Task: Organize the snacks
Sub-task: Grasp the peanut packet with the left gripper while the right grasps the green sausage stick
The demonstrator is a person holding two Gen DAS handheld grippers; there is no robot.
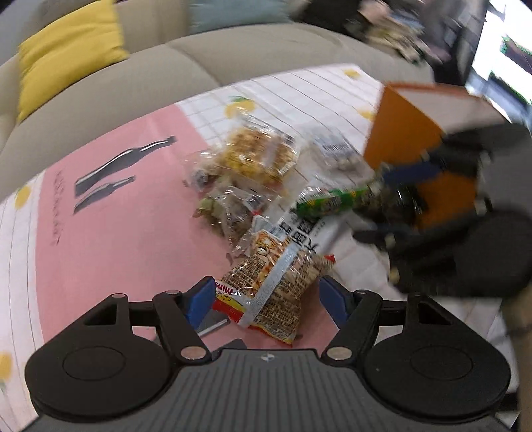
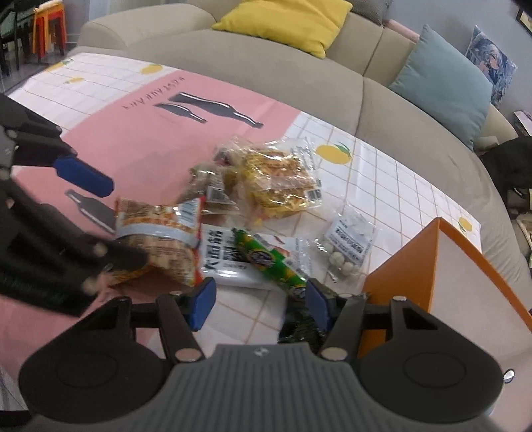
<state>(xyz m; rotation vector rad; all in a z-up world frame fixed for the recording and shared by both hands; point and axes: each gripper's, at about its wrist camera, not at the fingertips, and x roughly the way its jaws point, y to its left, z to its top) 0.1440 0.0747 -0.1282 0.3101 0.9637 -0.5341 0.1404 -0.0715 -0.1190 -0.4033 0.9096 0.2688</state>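
Observation:
A heap of snack packets lies on a pink and white checked tablecloth. My left gripper stands open astride an orange nut packet, whose near end lies between the blue pads; the same gripper shows at the left of the right wrist view. My right gripper is open over the cloth, its right pad next to the end of a green stick packet and a dark packet. A white printed packet lies under the green one. An orange box with a white inside stands at the right.
Further back lie a clear bag of yellow crisps, a small brown packet and a bag of white sweets. A beige sofa with a yellow cushion and a teal cushion runs behind the table.

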